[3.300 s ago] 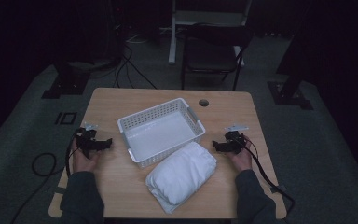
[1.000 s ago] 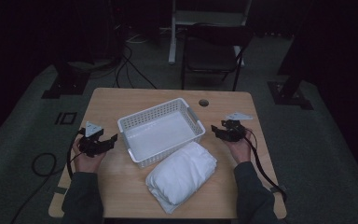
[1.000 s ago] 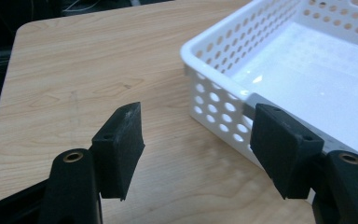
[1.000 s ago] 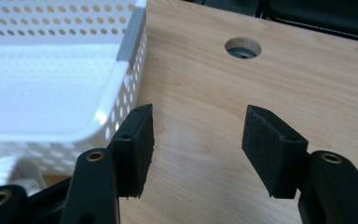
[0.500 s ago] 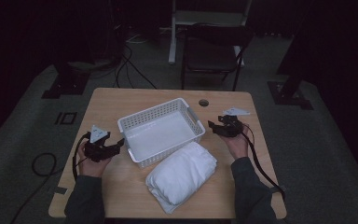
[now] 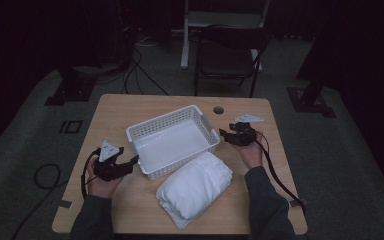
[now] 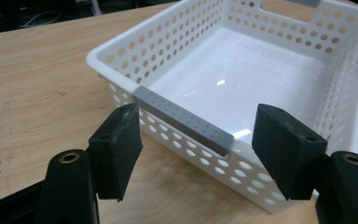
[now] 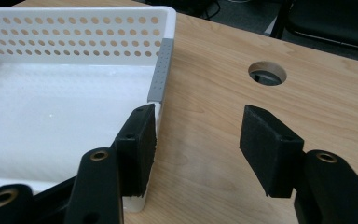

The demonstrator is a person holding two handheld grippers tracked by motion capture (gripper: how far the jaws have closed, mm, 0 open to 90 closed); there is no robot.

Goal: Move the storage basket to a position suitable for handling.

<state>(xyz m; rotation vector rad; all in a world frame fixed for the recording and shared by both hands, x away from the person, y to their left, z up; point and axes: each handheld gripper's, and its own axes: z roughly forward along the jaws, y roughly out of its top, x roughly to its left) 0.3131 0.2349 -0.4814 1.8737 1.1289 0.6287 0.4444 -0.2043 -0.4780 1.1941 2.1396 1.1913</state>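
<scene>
the white basket (image 6: pixel 172 140) sits mid-table, at an angle, with a folded white cloth (image 6: pixel 195 187) touching its near long side. the left gripper (image 6: pixel 131 162) is just off the basket's left end, jaws spread wide and empty to either side of the grey strip (image 7: pixel 182 122) on that rim. the right gripper (image 6: pixel 223 134) is at the opposite end, released too, one jaw right by the basket's corner and the other over bare table (image 8: pixel 223 107) near a round hole (image 8: pixel 267 73).

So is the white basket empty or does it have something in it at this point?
Empty. The white basket shows a bare, shiny floor in the left gripper view and the high view; the folded white cloth lies outside it on the table.
</scene>
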